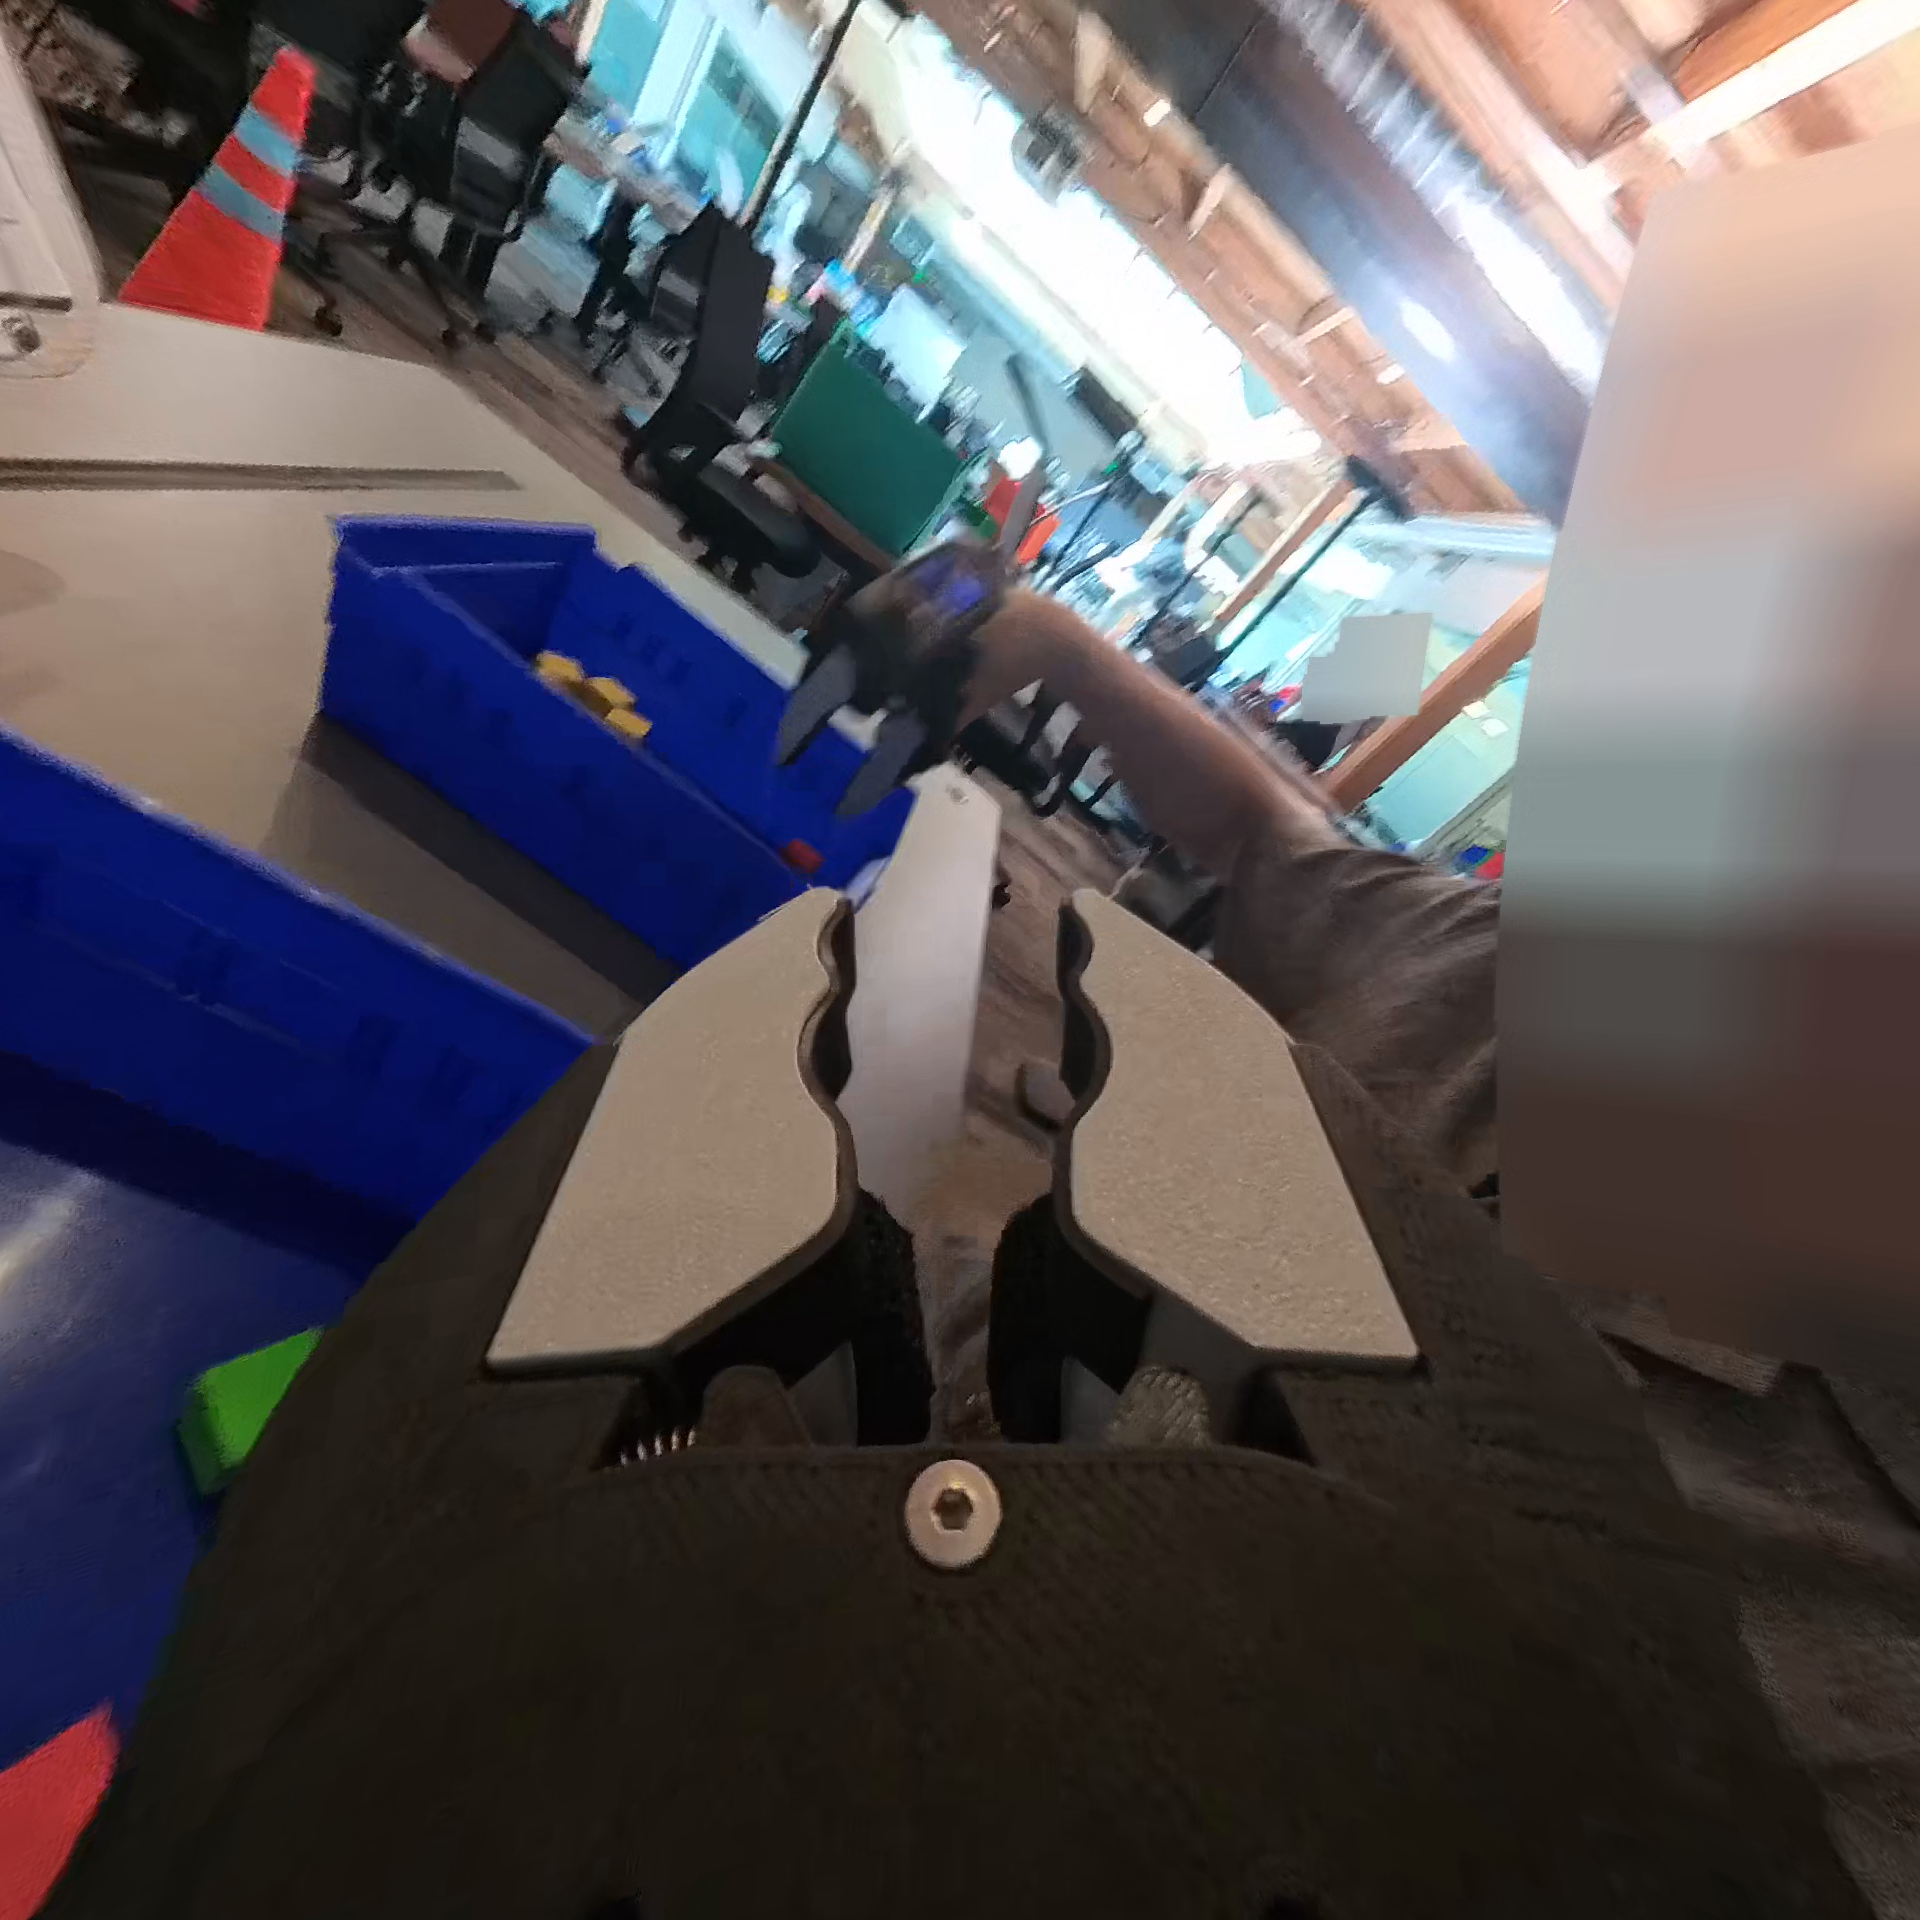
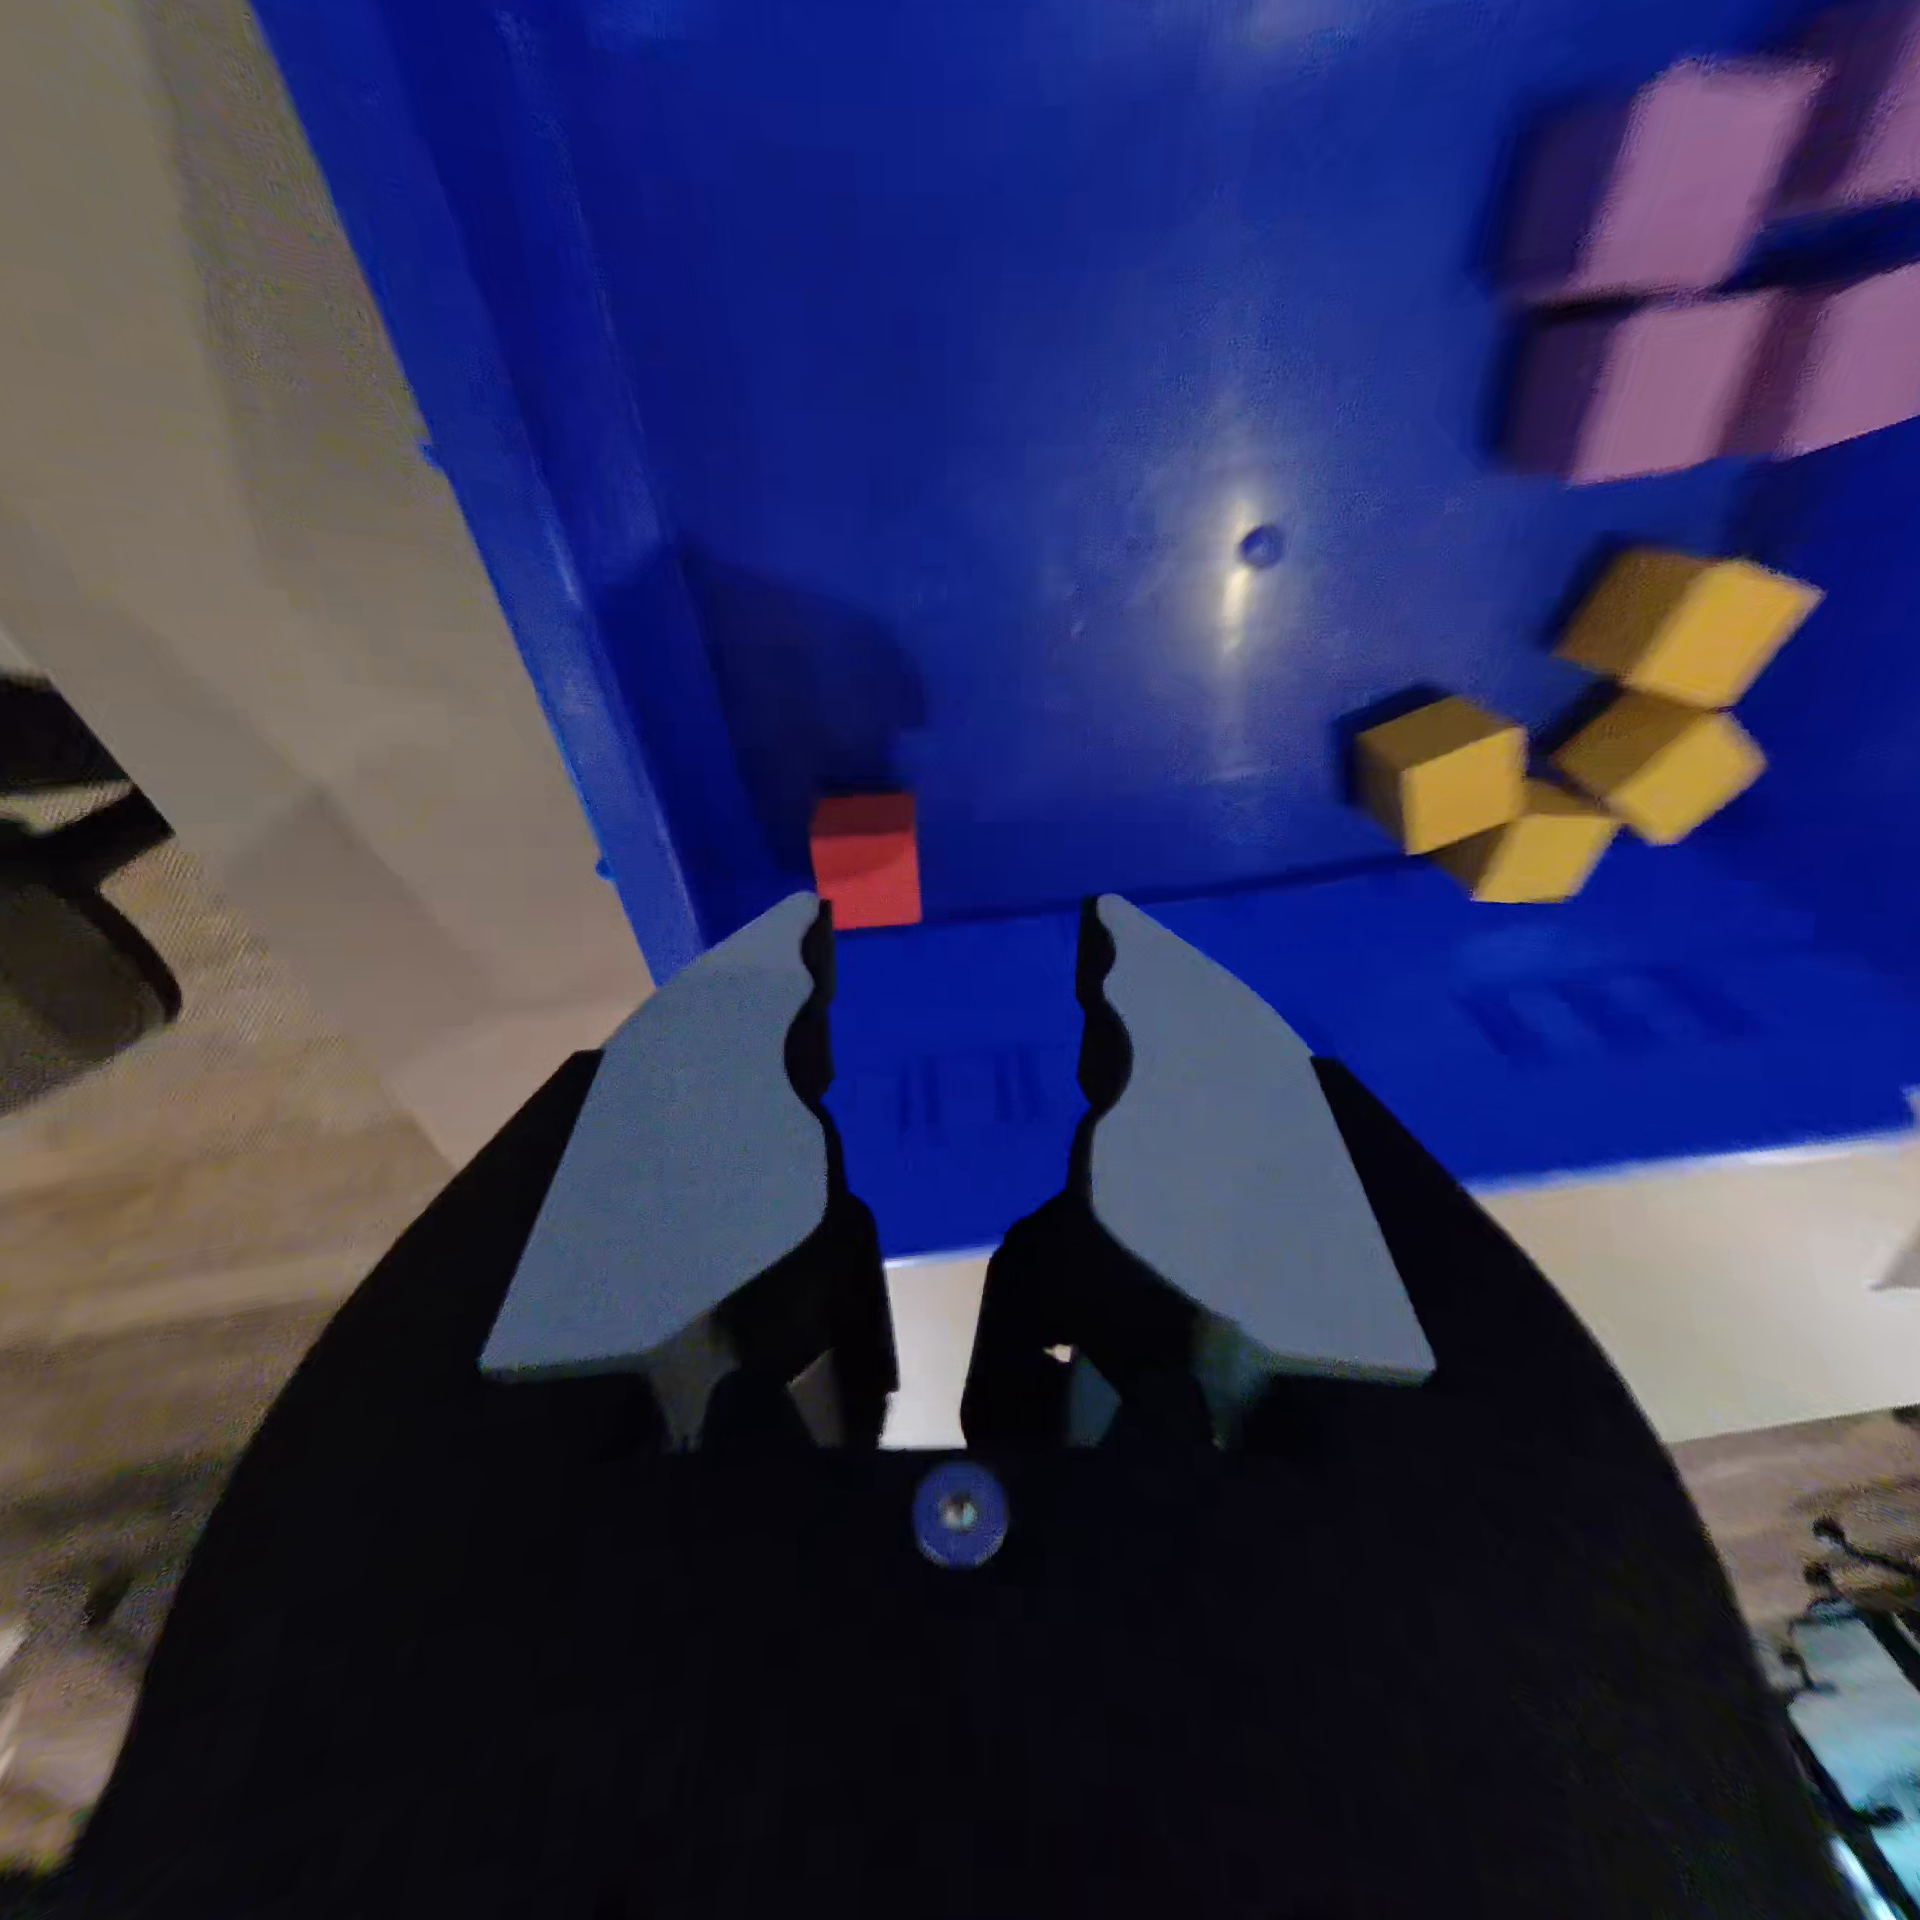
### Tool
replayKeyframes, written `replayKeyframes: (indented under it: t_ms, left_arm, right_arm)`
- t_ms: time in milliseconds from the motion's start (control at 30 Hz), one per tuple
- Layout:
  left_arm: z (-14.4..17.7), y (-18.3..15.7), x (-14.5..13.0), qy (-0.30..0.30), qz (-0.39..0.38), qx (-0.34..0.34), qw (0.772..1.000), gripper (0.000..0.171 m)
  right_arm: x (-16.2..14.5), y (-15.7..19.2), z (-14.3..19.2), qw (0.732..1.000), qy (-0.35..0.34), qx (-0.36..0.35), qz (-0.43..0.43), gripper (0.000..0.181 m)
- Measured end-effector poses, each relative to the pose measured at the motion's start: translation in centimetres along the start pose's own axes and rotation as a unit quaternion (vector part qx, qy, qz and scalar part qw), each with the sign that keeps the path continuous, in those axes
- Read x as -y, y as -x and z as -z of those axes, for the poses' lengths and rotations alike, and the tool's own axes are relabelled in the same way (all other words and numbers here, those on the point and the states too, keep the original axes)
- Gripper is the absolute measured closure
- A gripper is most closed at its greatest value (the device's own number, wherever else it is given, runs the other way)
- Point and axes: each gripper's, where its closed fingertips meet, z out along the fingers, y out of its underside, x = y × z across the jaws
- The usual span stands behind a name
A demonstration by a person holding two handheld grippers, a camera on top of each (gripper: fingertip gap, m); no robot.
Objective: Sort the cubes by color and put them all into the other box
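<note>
- Your left tool (image 1: pixel 956 914) is tilted up and off to the side, jaws parted, nothing between them. Behind the gap you see the white counter (image 1: pixel 156 416) edge and the floor.
- Nearest to the left tool: a blue bin (image 1: pixel 208 966) at lower left. A green block (image 1: pixel 244 1403) and a red piece (image 1: pixel 52 1808) show at the frame's left edge; I can't tell whether they sit inside that bin.
- A second blue bin (image 1: pixel 582 748) sits farther along the counter, with yellow blocks (image 1: pixel 594 694) in it.
- Your right tool (image 2: pixel 954 914) hangs over the near wall of that second bin (image 2: pixel 1039 312), jaws apart, empty. The left wrist view shows it the same way (image 1: pixel 847 743), fingers spread above the bin's near corner, held by your outstretched arm (image 1: pixel 1143 707).
- Red block (image 2: pixel 868 860) lies on the bin floor in the near left corner, just beyond the right tool's left fingertip. Not touching as far as I can see.
- Four yellow blocks (image 2: pixel 1538 748) are clustered to the right on the bin floor, touching each other, well apart from the red one.
- Purple blocks (image 2: pixel 1704 270) sit at the far right of the same bin, packed side by side.
- Background in the left wrist view: orange traffic cone (image 1: pixel 234 197), office chairs (image 1: pixel 707 343), a green board (image 1: pixel 862 457). All motion-blurred.
</note>
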Motion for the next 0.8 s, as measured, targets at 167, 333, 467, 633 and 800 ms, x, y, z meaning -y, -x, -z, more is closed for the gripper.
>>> replayKeyframes:
  t_ms: [167, 333, 467, 633, 800]
  left_arm:
    - [2.2, 9.3, -2.2, 0.151, -0.031, 0.285, 0.946, 0.132]
    - [4.0, 16.8, -4.5, 0.307, -0.03, 0.444, 0.841, 0.131]
    - [4.4, 21.2, -6.7, 0.378, 0.038, 0.491, 0.784, 0.126]
    - [3.7, 24.3, -8.0, 0.373, 0.094, 0.512, 0.768, 0.124]
    - [4.3, 25.5, -8.9, 0.378, 0.117, 0.537, 0.745, 0.123]
  right_arm:
    - [5.7, -0.4, 7.4, 0.972, -0.199, -0.124, 0.026, 0.136]
    - [10.1, 1.9, 9.6, 0.931, -0.314, -0.17, 0.074, 0.139]
    - [11.3, 2.6, 8.5, 0.926, -0.322, -0.172, 0.092, 0.14]
    - [11.8, 3.0, 7.5, 0.924, -0.332, -0.161, 0.098, 0.142]
    - [12.0, 3.2, 7.2, 0.922, -0.338, -0.156, 0.106, 0.144]
